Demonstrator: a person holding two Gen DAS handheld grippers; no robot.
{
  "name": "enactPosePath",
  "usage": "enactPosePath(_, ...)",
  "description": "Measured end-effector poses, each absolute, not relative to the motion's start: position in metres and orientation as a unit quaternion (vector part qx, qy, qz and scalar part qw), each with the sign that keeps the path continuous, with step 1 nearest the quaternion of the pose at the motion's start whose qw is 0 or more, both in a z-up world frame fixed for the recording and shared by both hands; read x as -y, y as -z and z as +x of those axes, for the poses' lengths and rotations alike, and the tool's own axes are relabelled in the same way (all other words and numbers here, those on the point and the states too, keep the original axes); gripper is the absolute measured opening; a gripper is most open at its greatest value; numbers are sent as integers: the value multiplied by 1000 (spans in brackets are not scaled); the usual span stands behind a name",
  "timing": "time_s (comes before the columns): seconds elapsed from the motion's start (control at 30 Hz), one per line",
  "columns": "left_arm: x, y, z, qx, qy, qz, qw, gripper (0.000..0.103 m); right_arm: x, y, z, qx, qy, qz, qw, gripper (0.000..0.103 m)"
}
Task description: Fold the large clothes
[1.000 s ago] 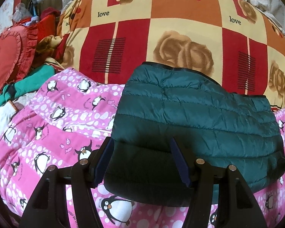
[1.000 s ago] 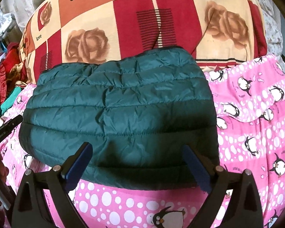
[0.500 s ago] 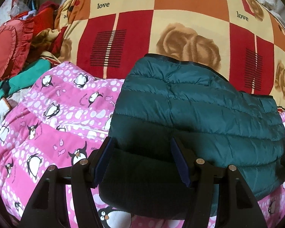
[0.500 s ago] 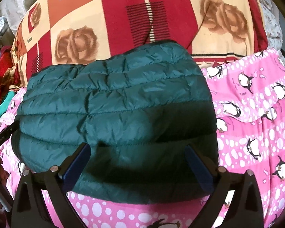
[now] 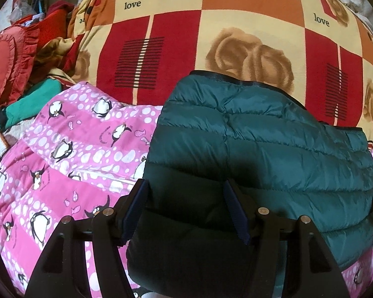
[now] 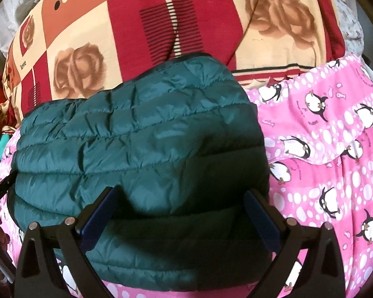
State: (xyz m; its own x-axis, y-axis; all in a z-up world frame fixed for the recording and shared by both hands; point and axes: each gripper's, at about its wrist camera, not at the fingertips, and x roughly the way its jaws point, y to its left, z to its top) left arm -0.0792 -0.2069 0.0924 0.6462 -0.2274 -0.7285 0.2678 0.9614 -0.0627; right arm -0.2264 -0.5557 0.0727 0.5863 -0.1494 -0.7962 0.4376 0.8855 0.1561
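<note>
Folded jacket point(image 5: 261, 154) under both spread grippers

I'm seeing my left claw point(image 5: 186, 213) with black arms, silver screws and dark blue pads. My right claw point(image 6: 179, 221) looks just the same.

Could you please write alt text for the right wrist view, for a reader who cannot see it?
A folded dark green quilted jacket lies on a pink penguin-print blanket, with the open right gripper over its near edge. Behind is a red-and-cream rose-patterned quilt.
</note>
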Motion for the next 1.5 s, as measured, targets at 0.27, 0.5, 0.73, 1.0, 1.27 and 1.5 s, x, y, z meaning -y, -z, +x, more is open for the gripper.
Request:
enactPosePath(0.27, 199, -89, -73, -408, 143, 2, 902, 45, 555, -74, -228, -420, 169, 168, 876, 103)
enactPosePath(0.5, 194, -84, -68, -416, 148, -10, 897, 51, 563, -73, -229, -417, 178, 177, 873, 103)
enactPosePath(0.73, 192, -78, -61, -424, 151, -15, 893, 54, 567, -66, -224, -419, 177, 174, 873, 103)
enactPosePath(1.0, 183, -64, -40, -456, 170, -62, 871, 62, 592, -54, -213, -416, 185, 204, 867, 103)
enactPosePath(1.27, 185, -52, -24, -481, 209, -104, 845, 63, 629, -24, -192, -433, 122, 294, 843, 103)
enactPosePath(1.5, 195, -46, -18, -485, 236, -136, 831, 32, 635, -10, -179, -441, 73, 328, 833, 103)
